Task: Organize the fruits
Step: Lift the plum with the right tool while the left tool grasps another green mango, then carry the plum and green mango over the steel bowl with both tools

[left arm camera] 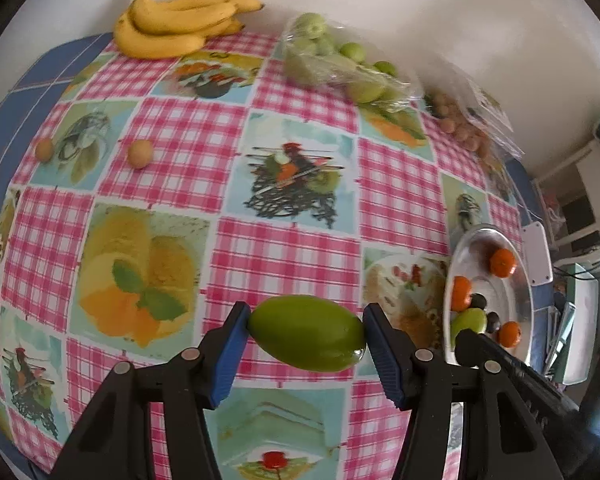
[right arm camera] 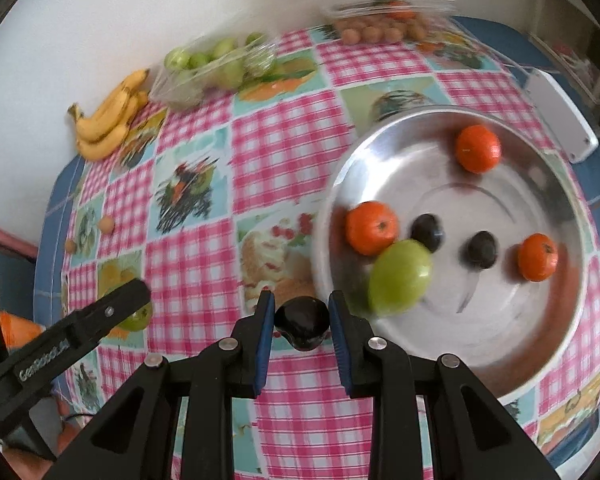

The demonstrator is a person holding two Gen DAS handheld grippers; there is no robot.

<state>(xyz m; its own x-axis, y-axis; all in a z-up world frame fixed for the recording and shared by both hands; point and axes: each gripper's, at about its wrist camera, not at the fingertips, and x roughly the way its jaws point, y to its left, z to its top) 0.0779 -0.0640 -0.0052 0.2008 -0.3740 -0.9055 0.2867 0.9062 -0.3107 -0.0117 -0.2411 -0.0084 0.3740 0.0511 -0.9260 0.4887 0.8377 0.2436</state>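
A dark plum point(right arm camera: 303, 328) is held tight between the jaws of the right gripper point(right arm camera: 302, 330).
A silver bowl point(right arm camera: 512, 344) is seen just beside it on the tabletop point(right arm camera: 284, 152), with three oranges, two dark plums and one green fruit point(right arm camera: 400, 278) inside.

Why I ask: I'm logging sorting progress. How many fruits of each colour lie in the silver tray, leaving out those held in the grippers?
orange fruits: 3
dark fruits: 2
green fruit: 1
Total in the silver tray: 6
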